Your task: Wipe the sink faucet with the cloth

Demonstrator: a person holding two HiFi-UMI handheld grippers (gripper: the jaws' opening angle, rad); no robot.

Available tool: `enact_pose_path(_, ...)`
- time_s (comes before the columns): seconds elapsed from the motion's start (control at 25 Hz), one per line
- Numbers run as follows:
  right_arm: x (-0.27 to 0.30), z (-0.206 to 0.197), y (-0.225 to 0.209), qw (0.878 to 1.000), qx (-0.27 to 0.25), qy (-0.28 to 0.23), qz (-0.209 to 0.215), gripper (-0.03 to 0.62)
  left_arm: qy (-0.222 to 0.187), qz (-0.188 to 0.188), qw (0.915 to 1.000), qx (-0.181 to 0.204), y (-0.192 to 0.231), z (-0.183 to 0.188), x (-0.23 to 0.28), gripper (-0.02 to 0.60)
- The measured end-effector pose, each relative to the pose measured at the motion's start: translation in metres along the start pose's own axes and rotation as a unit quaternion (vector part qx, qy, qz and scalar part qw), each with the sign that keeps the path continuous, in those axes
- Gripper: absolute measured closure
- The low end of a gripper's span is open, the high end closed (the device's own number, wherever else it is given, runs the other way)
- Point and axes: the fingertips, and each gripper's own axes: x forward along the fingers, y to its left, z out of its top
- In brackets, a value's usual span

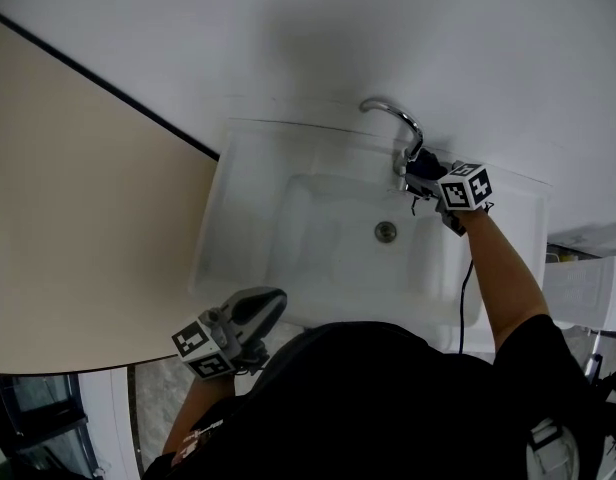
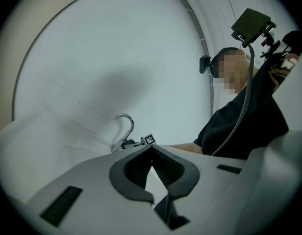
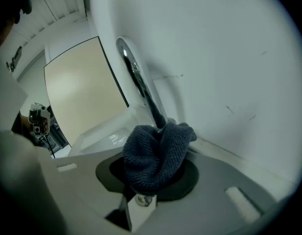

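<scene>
Right gripper (image 1: 422, 175) clenched on dark cloth (image 3: 158, 155) pressed against chrome faucet (image 3: 136, 75); left gripper (image 1: 271, 304) closed, empty, near white sink (image 1: 246, 168).

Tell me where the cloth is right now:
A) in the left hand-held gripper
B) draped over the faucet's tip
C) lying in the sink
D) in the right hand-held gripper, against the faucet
D: the right gripper view shows the cloth bunched in the right hand-held gripper and pressed against the lower part of the faucet; the left hand-held gripper is shut and empty.
</scene>
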Motion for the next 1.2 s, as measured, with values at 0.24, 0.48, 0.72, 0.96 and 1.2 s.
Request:
enact_pose_path(0.24, -0.045, -0.024, 0.002, 0.997, 0.009, 0.008, -0.074, 0.505, -0.035, 0.008, 0.9994, 0.001, 0.005, 0.009, -0.023, 0.580)
enact_pose_path(0.48, -0.038, -0.075, 0.107, 0.997, -0.037, 0.049, -0.040, 0.503, -0.048, 0.007, 0.9988, -0.003, 0.015, 0.004, -0.042, 0.580)
enact_pose_path(0.72, -0.008, -0.020, 0.075, 0.986, -0.099, 0.049, -0.125, 0.503, -0.040, -0.010, 0.9992, -0.005, 0.011, 0.005, -0.034, 0.581)
enact_pose_path(0.96, -0.022, -0.033, 0.043, 0.973, -0.140, 0.061, -0.171, 0.503, -0.042, -0.006, 0.9990, -0.012, 0.012, 0.005, -0.036, 0.581)
enact_pose_path(1.2, -0.034, -0.025, 0.029, 0.966, -0.221, 0.012, -0.135, 0.507, -0.050, -0.011, 0.9985, -0.019, 0.011, 0.007, -0.032, 0.581)
